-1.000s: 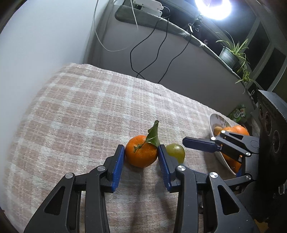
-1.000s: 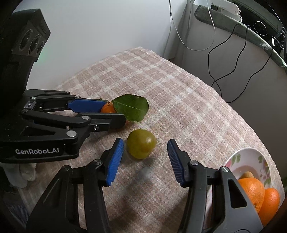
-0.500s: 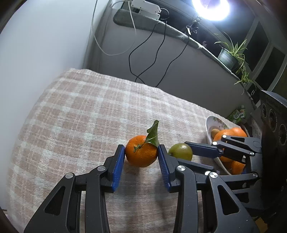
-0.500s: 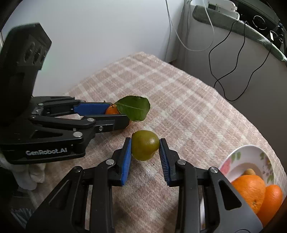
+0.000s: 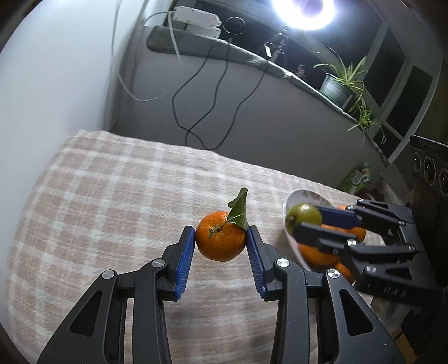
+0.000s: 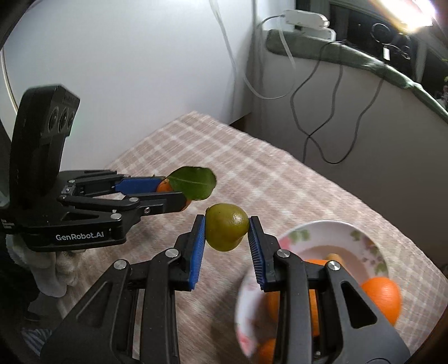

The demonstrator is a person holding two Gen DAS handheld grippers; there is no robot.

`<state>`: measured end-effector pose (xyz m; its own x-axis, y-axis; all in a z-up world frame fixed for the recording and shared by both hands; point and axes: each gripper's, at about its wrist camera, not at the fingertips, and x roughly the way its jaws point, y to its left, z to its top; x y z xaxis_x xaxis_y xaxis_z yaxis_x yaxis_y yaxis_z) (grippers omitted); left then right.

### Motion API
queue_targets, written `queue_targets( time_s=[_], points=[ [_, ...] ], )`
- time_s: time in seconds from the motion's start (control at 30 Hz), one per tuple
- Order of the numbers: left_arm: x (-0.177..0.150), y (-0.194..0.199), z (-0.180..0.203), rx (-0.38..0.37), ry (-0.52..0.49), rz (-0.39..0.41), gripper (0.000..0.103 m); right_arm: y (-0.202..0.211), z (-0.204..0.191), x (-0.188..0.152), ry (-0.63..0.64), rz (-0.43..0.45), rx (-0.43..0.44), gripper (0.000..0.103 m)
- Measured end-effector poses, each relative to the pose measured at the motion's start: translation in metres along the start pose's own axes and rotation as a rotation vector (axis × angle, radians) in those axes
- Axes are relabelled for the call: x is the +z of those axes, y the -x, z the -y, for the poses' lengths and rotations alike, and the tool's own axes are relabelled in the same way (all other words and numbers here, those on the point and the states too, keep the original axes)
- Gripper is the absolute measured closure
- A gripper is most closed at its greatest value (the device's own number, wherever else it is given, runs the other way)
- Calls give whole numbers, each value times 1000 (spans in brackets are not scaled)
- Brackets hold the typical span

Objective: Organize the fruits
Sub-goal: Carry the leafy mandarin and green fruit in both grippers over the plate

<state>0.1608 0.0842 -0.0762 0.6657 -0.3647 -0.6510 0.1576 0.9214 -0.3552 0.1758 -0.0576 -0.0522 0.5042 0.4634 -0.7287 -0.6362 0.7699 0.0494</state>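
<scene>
My left gripper (image 5: 220,242) is shut on an orange mandarin (image 5: 220,236) with a green leaf (image 5: 239,208) and holds it above the checked cloth. My right gripper (image 6: 226,232) is shut on a green fruit (image 6: 226,226) and holds it in the air beside the rim of a white flowered bowl (image 6: 364,243). The bowl holds several oranges (image 6: 382,296). In the left wrist view the right gripper (image 5: 303,224) carries the green fruit (image 5: 303,217) over the bowl's near rim (image 5: 288,201). In the right wrist view the left gripper (image 6: 170,193) is to the left with the mandarin (image 6: 165,186).
A pink and white checked cloth (image 5: 112,201) covers the table. A white wall stands at the left. Behind the table a grey ledge carries a power strip (image 5: 196,19), hanging cables (image 5: 210,98) and potted plants (image 5: 340,84). A bright lamp (image 5: 303,11) shines above.
My right gripper closed on the green fruit and lifted it to the right, toward the bowl. My left gripper lifted the mandarin off the cloth.
</scene>
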Motion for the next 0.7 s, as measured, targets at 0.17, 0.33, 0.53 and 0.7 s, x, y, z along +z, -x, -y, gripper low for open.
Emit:
queue_targets(
  time_s=[0.17, 0.33, 0.53, 0.7],
  points=[
    [6, -9, 20, -21, -26, -3, 67, 15, 32, -6, -37, 9, -36, 71],
    [11, -20, 40, -45, -49, -6, 67, 25, 61, -10, -79, 19, -67, 71],
    [14, -33, 61, -65, -74, -17, 67, 30, 89, -16, -114, 17, -93, 71],
    [15, -39, 72, -75, -87, -25, 67, 31, 101, -20, -130, 17, -94, 71]
  ],
)
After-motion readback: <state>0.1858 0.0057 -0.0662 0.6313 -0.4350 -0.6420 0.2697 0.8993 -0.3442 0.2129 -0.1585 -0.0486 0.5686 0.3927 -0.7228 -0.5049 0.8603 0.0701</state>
